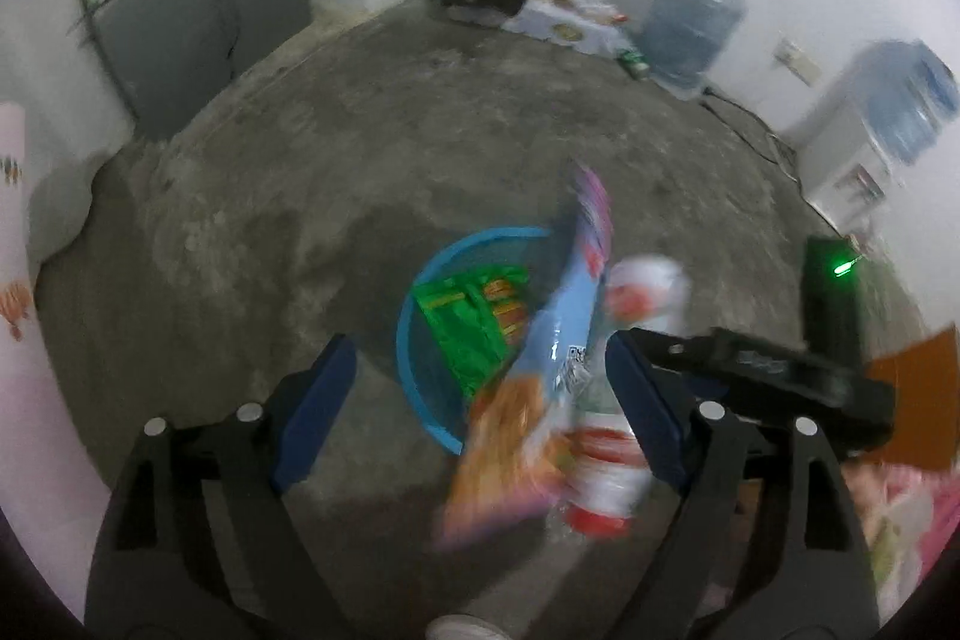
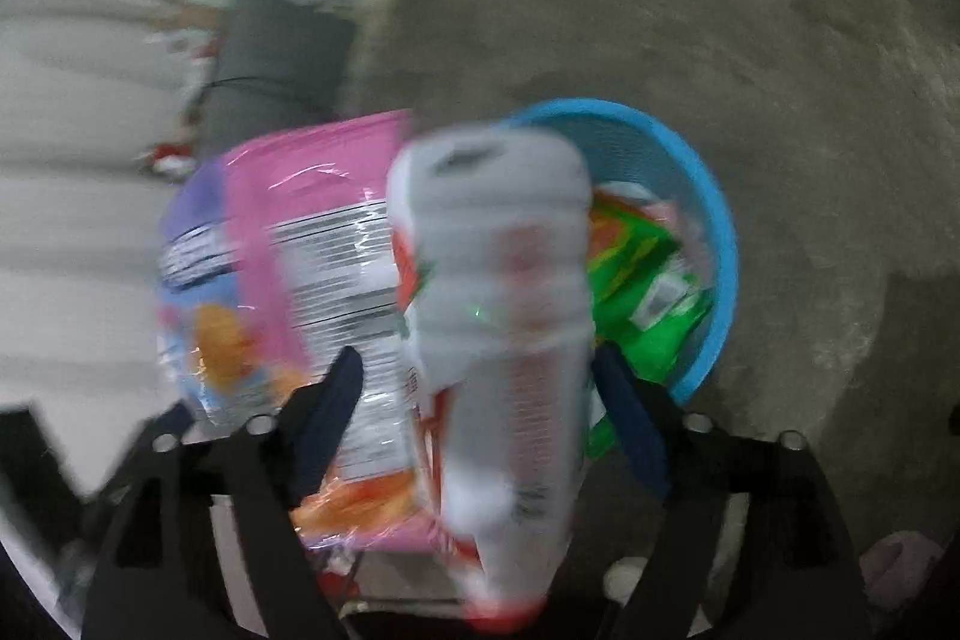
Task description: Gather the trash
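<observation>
Snack bag (image 1: 540,376) and bottle (image 2: 504,340) hang blurred above basket rim (image 2: 717,202).

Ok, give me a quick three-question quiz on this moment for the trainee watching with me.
1. True or false: the blue basket on the floor is empty.
2. What colour is the packet lying in the basket? A red, B green, C black.
3. Fill in: the white bottle has a ___ cap.

Key: 1 false, a packet lies inside it. 2 B. 3 red.
</observation>
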`<state>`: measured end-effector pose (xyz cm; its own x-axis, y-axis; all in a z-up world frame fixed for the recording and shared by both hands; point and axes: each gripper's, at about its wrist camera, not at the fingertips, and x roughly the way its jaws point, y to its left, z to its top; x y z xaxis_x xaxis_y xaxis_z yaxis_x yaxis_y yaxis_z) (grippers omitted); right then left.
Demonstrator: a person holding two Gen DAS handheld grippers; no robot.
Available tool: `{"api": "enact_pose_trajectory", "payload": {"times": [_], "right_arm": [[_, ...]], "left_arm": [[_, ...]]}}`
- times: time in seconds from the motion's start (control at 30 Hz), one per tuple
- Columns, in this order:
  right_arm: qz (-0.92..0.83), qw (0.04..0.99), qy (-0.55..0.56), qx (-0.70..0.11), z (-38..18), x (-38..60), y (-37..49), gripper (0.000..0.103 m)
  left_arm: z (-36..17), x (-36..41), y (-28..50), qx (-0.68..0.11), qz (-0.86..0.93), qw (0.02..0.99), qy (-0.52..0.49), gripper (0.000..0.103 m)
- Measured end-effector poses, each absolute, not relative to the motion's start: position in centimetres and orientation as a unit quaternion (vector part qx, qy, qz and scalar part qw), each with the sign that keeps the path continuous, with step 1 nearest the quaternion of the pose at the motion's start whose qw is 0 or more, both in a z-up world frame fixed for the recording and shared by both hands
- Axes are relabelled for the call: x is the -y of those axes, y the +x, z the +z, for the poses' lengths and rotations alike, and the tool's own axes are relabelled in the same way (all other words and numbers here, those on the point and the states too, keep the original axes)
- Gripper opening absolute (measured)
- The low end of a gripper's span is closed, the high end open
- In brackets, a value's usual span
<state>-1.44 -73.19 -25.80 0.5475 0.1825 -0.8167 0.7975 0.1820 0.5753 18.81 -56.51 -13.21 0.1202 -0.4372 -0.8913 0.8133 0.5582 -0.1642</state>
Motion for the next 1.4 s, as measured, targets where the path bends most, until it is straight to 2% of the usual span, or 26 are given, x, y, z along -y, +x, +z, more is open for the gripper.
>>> {"api": "enact_pose_trajectory", "payload": {"times": [0.13,0.3,0.43,0.57,0.8,0.97,1.1,1.4], "right_arm": [[-0.273,0.634,0.597,-0.409,-28.1,72.4,-2.8,0.078],[-0.286,0.666,0.567,-0.392,-25.8,69.9,-4.7,0.078],[-0.299,0.707,0.519,-0.376,-20.6,67.5,-6.0,0.078],[-0.285,0.776,0.438,-0.353,-12.8,62.4,-6.2,0.078],[-0.226,0.881,0.271,-0.316,-0.6,50.3,-4.9,0.096],[-0.189,0.908,0.182,-0.325,2.1,42.6,-4.5,0.097],[-0.161,0.921,0.132,-0.328,3.8,37.2,-4.5,0.097],[-0.132,0.932,0.004,-0.336,6.3,28.8,-6.0,0.097]], "left_arm": [[-13.9,55.0,19.9,-0.530,-0.435,0.710,0.160,0.081],[-11.0,51.1,18.9,-0.491,-0.455,0.722,0.177,0.081],[-6.5,46.3,17.4,-0.459,-0.472,0.734,0.168,0.081],[-1.3,38.8,16.0,-0.415,-0.471,0.765,0.140,0.083],[4.7,24.9,12.4,-0.372,-0.379,0.844,0.080,0.092],[5.0,16.7,9.2,-0.363,-0.242,0.898,0.051,0.094],[3.9,11.3,7.0,-0.387,-0.156,0.908,0.016,0.094],[2.9,7.0,2.7,-0.388,-0.069,0.918,0.047,0.094]]}}
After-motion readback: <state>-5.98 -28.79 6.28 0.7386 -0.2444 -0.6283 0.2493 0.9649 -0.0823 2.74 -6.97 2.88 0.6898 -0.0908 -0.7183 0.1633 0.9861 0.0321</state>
